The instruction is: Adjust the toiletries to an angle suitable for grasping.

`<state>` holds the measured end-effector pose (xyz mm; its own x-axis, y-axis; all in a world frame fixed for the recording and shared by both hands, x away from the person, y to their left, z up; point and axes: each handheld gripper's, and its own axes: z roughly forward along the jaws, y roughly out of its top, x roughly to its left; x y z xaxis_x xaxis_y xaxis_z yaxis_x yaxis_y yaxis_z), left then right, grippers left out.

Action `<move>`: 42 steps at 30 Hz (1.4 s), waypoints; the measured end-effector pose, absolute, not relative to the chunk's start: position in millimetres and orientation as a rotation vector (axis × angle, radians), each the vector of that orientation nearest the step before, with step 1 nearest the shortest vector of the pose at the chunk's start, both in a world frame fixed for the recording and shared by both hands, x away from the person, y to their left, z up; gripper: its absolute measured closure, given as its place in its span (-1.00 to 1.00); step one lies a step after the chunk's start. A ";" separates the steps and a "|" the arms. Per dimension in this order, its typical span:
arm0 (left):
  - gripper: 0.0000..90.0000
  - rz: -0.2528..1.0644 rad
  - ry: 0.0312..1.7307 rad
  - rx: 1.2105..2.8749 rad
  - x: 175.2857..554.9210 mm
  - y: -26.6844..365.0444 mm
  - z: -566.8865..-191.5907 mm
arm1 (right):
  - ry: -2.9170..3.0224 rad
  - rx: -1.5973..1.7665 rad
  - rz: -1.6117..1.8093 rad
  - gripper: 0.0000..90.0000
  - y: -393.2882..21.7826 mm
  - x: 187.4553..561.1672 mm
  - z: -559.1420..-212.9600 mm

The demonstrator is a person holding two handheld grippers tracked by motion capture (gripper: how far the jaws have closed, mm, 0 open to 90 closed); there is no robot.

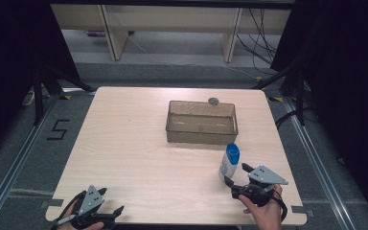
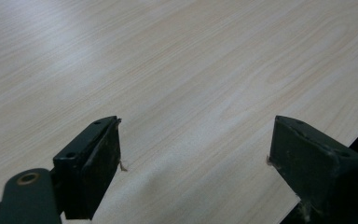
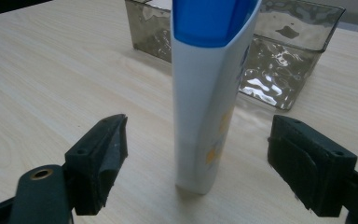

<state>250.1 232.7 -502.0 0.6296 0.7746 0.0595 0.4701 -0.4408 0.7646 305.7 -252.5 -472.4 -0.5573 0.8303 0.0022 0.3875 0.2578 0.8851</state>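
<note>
Left gripper [image 1: 110, 201] low at the near left corner of the wooden table [image 1: 124, 158], jaws spread wide over bare wood, gripping nothing. Further right, right gripper [image 1: 237, 173] with jaws parted to either side of an upright white bottle [image 1: 229, 163] with a blue cap, not touching it. Just beyond the bottle, a smoky clear plastic bin [image 1: 201, 122], a small round grey object [image 1: 213, 101] behind its far wall.
</note>
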 end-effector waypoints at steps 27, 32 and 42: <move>-0.64 0.534 0.967 2.118 250.5 233.3 -501.9 | 2.069 1.094 1.243 -0.26 -240.8 333.4 -475.4; -0.64 0.529 0.967 2.114 250.2 232.9 -502.0 | 2.068 1.081 1.238 -0.17 -240.3 338.4 -476.2; -0.64 0.540 0.964 2.129 250.6 233.9 -501.5 | 2.087 1.103 1.234 0.00 -236.8 340.7 -477.9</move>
<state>250.6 233.9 -501.5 0.6315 0.7717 0.0754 0.4669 -0.4562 0.7575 340.7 -236.8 -477.9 -0.5641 0.8257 0.0022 0.3996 0.2707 0.8758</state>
